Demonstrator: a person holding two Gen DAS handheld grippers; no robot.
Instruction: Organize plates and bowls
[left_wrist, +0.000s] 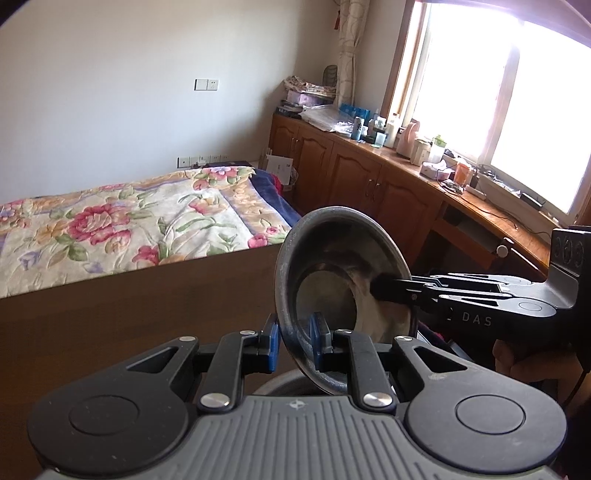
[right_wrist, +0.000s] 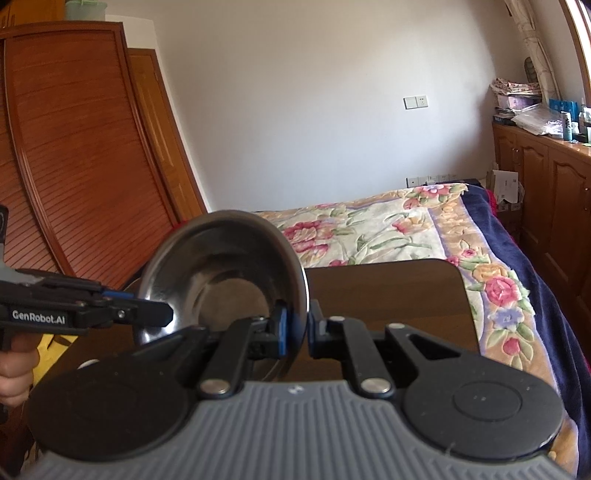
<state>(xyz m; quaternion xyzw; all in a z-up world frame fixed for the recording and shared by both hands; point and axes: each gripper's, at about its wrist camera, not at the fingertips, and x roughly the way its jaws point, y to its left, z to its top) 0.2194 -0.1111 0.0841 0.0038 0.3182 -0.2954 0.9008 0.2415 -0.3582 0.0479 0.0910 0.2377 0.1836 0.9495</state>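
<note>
Your left gripper (left_wrist: 293, 341) is closed on the rim of a steel bowl (left_wrist: 328, 280), blue pads either side, bowl tipped on edge w/ its opening facing right. Your right gripper (right_wrist: 295, 328) pinches the same bowl's opposite rim, opening facing left toward the other gripper. Bowl hangs above the brown tabletop (right_wrist: 388, 295); bed (left_wrist: 122, 221) lies beyond.

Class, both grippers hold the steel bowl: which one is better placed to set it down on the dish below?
Probably left. The left gripper clamps the bowl at its lowest rim, directly above the grey dish. The right gripper pinches the side rim, farther from it.
</note>
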